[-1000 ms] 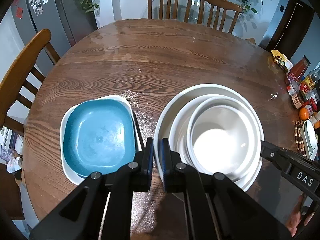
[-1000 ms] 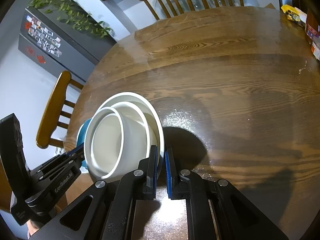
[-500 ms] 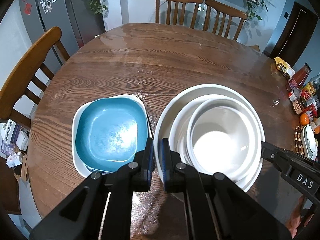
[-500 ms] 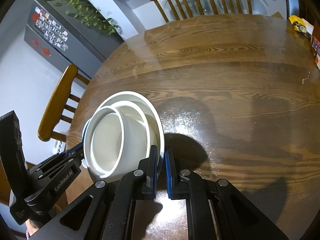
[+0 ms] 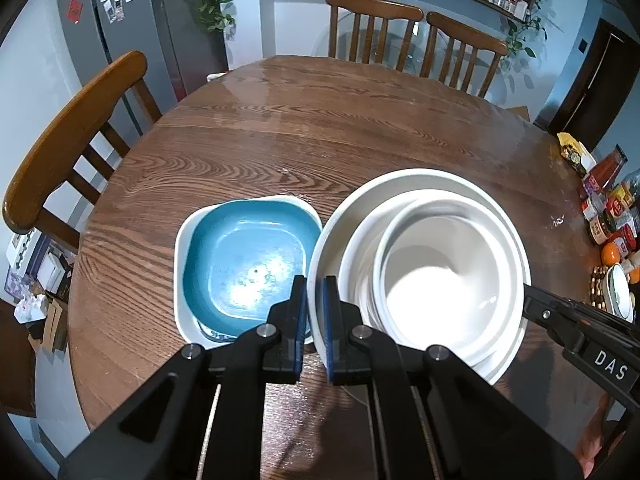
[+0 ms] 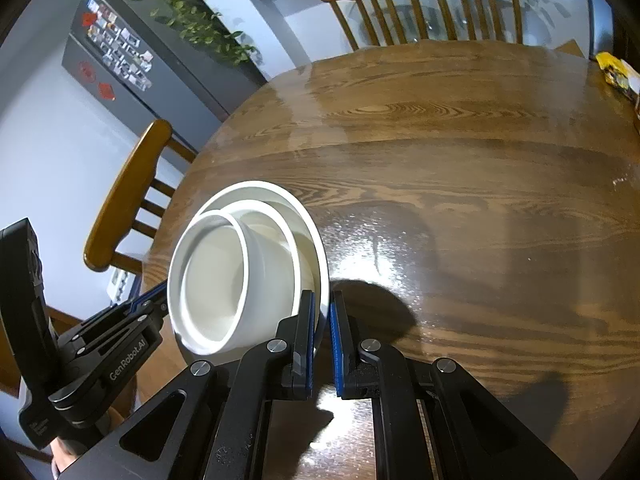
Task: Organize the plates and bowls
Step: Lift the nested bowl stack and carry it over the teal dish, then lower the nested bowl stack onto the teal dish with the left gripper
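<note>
A white stack, a wide round plate (image 5: 420, 178) with two round bowls (image 5: 440, 280) nested in it, hangs a little above the wooden table (image 5: 320, 140). My left gripper (image 5: 316, 300) is shut on the plate's left rim. My right gripper (image 6: 325, 304) is shut on the opposite rim (image 6: 322, 272); it also enters the left wrist view from the right (image 5: 532, 304). The plate tilts in the right wrist view, with the bowls (image 6: 216, 280) leaning left. On the table to the left sits a blue square dish (image 5: 248, 256) on a white square plate (image 5: 180, 280). The stack's left rim overlaps the blue dish's right edge.
Wooden chairs stand at the left (image 5: 72, 128) and far side (image 5: 372, 24) of the table. Bottles, jars and an orange (image 5: 610, 216) crowd the table's right edge, beside a small bowl (image 5: 618, 292). A yellow packet (image 6: 618, 72) lies at the far right. A grey fridge (image 5: 120, 20) stands behind.
Both grippers have carried the white stack upward and to the left, toward the blue dish, and its rim now overlaps that dish's edge. More of the room shows. Both grips are unchanged.
</note>
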The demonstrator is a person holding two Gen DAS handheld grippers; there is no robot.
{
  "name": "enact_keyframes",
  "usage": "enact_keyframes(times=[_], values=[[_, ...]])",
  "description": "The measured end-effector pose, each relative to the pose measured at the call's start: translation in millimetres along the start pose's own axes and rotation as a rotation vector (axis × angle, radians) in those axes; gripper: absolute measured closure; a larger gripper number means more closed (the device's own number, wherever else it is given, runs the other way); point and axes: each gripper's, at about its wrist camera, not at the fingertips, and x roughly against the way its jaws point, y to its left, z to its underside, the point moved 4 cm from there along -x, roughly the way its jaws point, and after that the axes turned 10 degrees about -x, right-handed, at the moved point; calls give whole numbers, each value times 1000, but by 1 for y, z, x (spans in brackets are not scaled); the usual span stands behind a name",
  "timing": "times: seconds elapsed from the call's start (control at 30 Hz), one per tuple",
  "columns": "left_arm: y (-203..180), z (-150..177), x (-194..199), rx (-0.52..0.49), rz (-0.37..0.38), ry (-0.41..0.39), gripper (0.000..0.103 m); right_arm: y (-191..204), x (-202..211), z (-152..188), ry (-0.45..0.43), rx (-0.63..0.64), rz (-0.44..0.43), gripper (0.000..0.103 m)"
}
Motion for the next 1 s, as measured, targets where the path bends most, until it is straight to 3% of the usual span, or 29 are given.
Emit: enact_keyframes(times=[1.0], values=[[68,4,-3,74,-62,22,100,61,-43,-2,61,74,-34,93]])
